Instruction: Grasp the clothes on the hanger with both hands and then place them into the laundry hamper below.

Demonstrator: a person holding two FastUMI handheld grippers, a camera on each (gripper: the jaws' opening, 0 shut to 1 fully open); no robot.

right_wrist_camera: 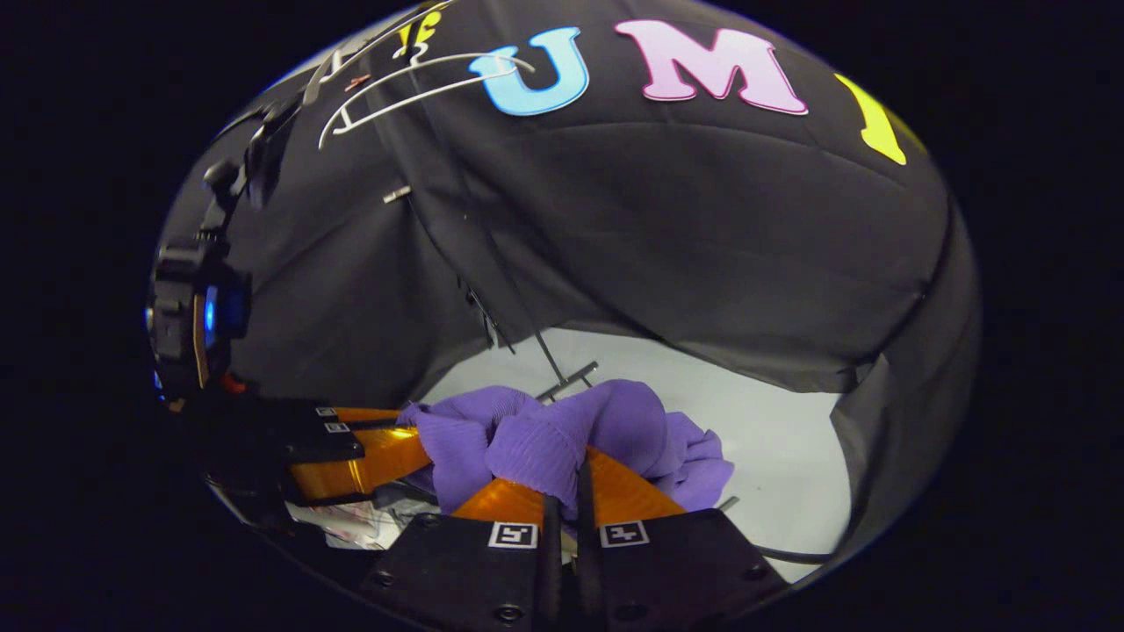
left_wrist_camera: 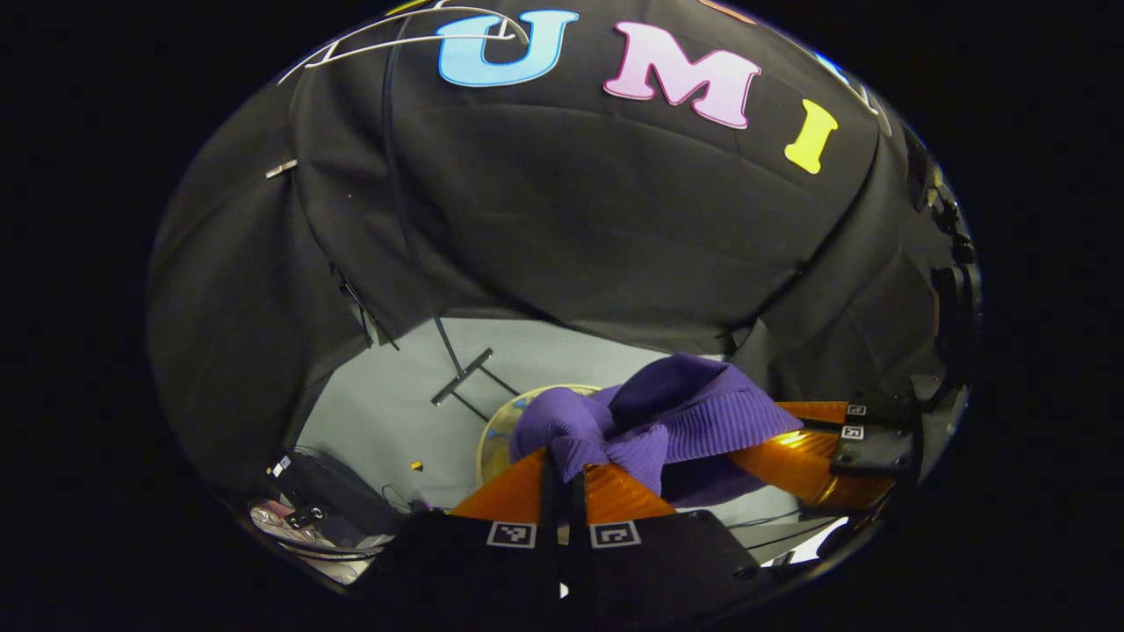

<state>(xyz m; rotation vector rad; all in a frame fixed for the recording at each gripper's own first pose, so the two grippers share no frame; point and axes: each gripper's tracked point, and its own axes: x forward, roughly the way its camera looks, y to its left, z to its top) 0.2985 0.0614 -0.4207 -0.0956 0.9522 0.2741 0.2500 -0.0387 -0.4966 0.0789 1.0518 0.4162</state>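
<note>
In the left gripper view, the left gripper (left_wrist_camera: 565,461) sits nearest the lens at the bottom edge, its two fingers drawn together and clamped on a bunched fold of the purple ribbed knit garment (left_wrist_camera: 650,421). The right gripper (left_wrist_camera: 795,439) enters that view from the right, and its fingers also pinch the garment at the far side of the fabric. In the right gripper view, the right gripper (right_wrist_camera: 562,478) closes on a fold of the same purple garment (right_wrist_camera: 562,439), with the left gripper (right_wrist_camera: 399,439) reaching in from the left and gripping the cloth's left end. The garment hangs bunched between the two grippers, above a pale grey floor (left_wrist_camera: 395,421). The booth is enclosed by black cloth walls (left_wrist_camera: 571,219) that drape down to the floor. A white wire hanger (right_wrist_camera: 413,75) hangs high at the upper left, bare of clothing. A thin dark pole (left_wrist_camera: 413,219) descends to a crossbar foot (left_wrist_camera: 461,376) on the floor. Directly beneath the garment, a round laundry hamper with a pale yellow rim (left_wrist_camera: 492,430) is partly visible; its contents cannot be determined. Cables and dark clutter (left_wrist_camera: 325,509) lie at the lower left. Open floor (right_wrist_camera: 773,439) lies right of the garment.
</note>
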